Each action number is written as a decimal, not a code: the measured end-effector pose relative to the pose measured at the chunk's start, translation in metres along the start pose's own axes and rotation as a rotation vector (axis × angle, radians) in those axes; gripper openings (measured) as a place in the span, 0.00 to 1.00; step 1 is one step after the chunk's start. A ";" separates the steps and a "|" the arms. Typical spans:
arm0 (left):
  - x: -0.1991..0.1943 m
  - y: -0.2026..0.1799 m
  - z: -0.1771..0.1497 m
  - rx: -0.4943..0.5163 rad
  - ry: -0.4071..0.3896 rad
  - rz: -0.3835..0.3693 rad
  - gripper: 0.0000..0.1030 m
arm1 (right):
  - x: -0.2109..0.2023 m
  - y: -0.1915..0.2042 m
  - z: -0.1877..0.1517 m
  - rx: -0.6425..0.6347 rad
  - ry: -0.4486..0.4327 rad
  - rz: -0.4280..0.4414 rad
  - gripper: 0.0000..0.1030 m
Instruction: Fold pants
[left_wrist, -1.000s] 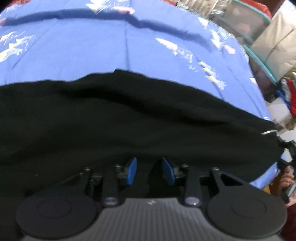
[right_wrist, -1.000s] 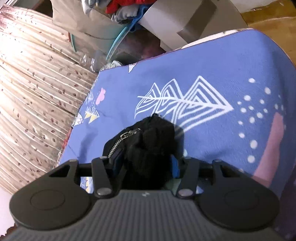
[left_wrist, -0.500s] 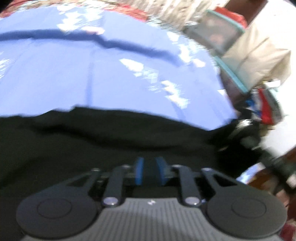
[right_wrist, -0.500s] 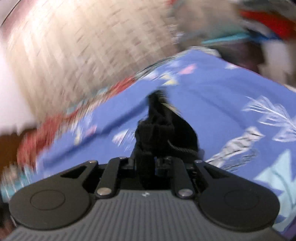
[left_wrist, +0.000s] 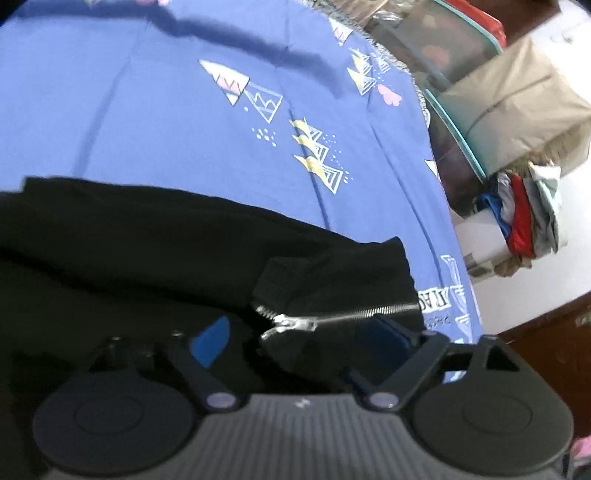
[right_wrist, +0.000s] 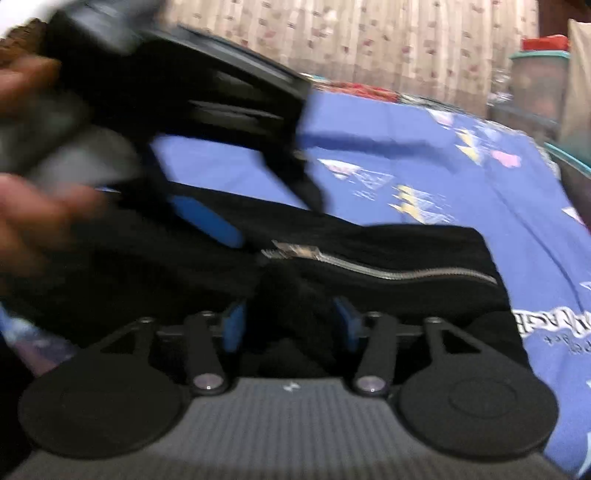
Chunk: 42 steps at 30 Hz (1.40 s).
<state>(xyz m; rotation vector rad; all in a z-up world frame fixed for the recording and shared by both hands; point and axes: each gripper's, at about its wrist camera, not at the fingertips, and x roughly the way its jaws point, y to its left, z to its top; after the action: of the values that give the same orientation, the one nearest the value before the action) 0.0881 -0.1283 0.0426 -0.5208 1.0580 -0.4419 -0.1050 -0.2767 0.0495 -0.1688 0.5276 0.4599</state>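
Left claw (left_wrist: 295, 336) wide, just opened, zip end of pants (left_wrist: 129, 236) loose between pads. Right claw (right_wrist: 291, 321) also just opened, black cloth between, not pressed. Pants on bed (left_wrist: 184, 129), long axis running leftward; both claws at zip (right_wrist: 388, 271) end.

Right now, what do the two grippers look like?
Both match. The left gripper and right gripper each have black linkage arms with silver pivot screws, blue pads on the fingertips, two round black discs, and a grey ribbed body with a small white mark. No cables or sleeves show.
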 end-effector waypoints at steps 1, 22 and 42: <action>0.003 0.001 0.001 -0.014 0.003 -0.002 0.86 | -0.007 -0.002 0.000 -0.003 -0.011 0.017 0.60; -0.044 0.003 -0.019 0.098 -0.207 0.108 0.23 | -0.066 -0.153 -0.020 0.714 -0.079 0.107 0.22; -0.156 0.083 -0.058 -0.049 -0.244 0.018 0.58 | -0.076 -0.123 0.002 0.647 -0.159 -0.006 0.33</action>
<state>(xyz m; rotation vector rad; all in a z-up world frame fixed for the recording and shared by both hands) -0.0227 0.0166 0.0792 -0.5930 0.8400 -0.3280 -0.1057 -0.4139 0.0952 0.4833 0.4952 0.2746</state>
